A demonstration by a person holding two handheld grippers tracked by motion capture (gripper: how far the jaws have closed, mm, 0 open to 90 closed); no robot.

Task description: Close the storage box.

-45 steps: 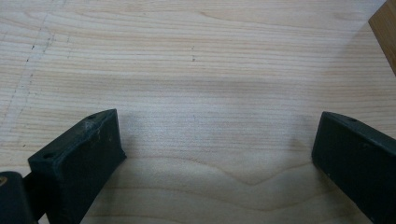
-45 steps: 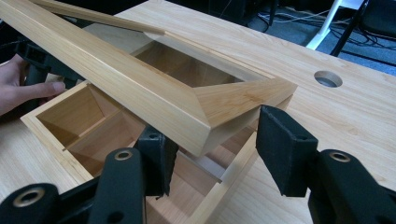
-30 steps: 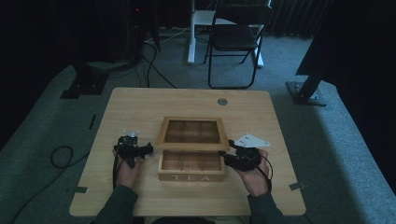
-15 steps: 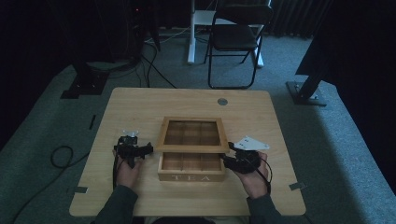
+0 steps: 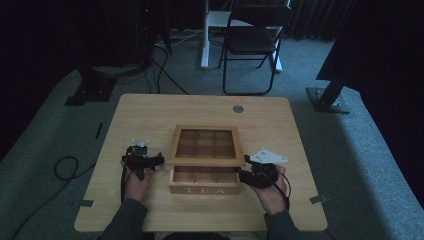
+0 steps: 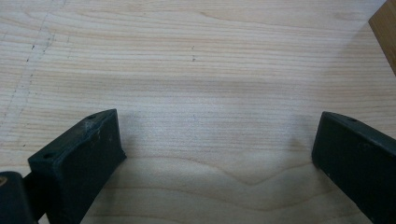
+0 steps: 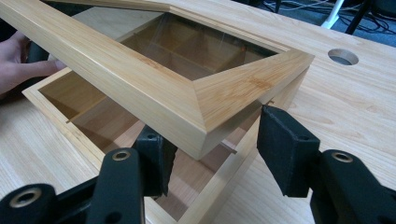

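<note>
While the wooden tea box (image 5: 205,180) sits near the front middle of the table (image 5: 150,115), its glass-paned lid (image 5: 205,145) stands partly raised above the tray of compartments, and we work on it from both sides. Our right gripper (image 7: 212,140) has its jaws apart, straddling the near corner of the lid frame, one jaw below the frame edge and one beside it; we cannot tell whether either pad touches the wood. Our left gripper (image 6: 217,154) rests over bare tabletop just left of the box, jaws wide apart and holding nothing, with a corner of the box at the edge of its view.

We judge the lid to be stiff and fairly light, but the glass pane makes it fragile, so it should not be dropped or twisted. The smooth finished wood may slip between hard pads. The best hold, in our judgement, is the solid mitred frame at a corner or along the front rail, never the pane, with the box base steadied from the left.
</note>
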